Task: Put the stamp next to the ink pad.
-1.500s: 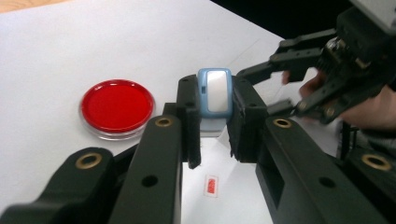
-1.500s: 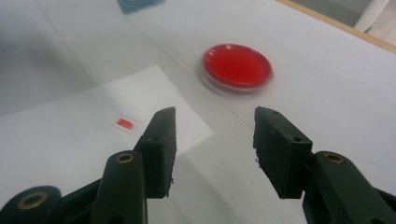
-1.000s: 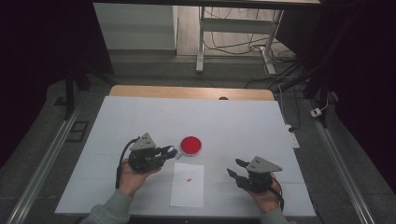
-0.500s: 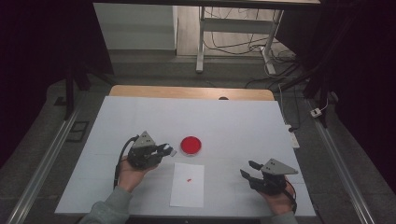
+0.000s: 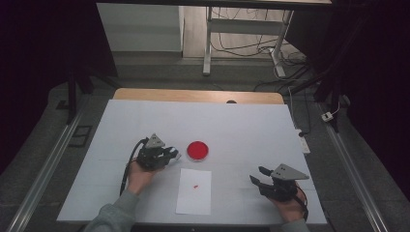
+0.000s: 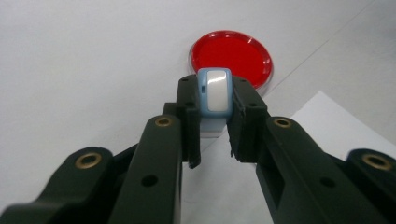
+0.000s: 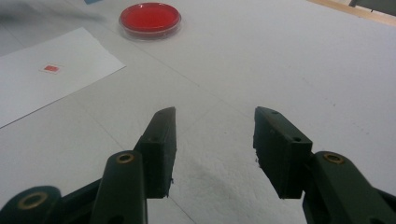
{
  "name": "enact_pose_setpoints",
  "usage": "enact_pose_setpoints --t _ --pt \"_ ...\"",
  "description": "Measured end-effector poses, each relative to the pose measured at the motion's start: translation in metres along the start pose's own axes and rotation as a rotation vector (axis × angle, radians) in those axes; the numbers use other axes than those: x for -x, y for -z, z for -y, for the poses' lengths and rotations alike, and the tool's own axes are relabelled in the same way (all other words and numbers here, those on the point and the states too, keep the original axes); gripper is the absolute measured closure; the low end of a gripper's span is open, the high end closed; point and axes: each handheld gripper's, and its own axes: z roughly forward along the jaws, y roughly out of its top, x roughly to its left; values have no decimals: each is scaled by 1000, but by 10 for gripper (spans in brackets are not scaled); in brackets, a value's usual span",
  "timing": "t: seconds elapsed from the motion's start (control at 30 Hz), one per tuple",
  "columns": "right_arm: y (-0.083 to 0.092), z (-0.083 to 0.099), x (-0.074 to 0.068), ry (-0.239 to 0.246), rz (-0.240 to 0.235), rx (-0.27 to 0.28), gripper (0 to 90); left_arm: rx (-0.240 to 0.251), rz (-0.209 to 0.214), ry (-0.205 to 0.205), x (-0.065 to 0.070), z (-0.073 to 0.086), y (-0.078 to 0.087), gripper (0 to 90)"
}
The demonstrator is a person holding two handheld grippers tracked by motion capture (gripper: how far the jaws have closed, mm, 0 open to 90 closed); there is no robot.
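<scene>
Right then, left tongs (image 6: 215,121) gripped a blue-white clip (image 6: 214,91) just before the red dish (image 6: 231,57); right tongs (image 7: 212,140) stood open, empty.

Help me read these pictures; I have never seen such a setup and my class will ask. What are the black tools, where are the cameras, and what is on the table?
A person holds two tools. One camera looks down from above; one rides on each tool, looking along its black jaws.

The left hand-held gripper is shut on a small light-blue and white stamp-like block, near a round red dish. The right hand-held gripper is open with nothing between its jaws, above the white table. A white sheet of paper with a small red mark lies between the two hands.
</scene>
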Motion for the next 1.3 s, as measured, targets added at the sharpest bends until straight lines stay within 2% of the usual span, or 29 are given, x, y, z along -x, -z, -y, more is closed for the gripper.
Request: enact_pose_setpoints --t 0.23,0.67,0.87,1.03,1.1,1.3 --pt "0 0 0 -1 1 0 487 -50 -26 -16 -1 1 -13 758" --pt "-2 0 -1 10 2 -10 486 -36 -23 -19 -2 1 -19 743" --pt "-1 0 -1 6 2 -7 485 -11 -29 -14 -2 1 -18 615" --pt "0 0 0 2 6 -1 484 23 -46 0 -2 1 -8 426" --pt "1 1 1 0 11 -3 484 35 -44 -7 0 4 1 369" --pt "2 2 5 8 2 5 483 45 8 2 6 20 31 335"
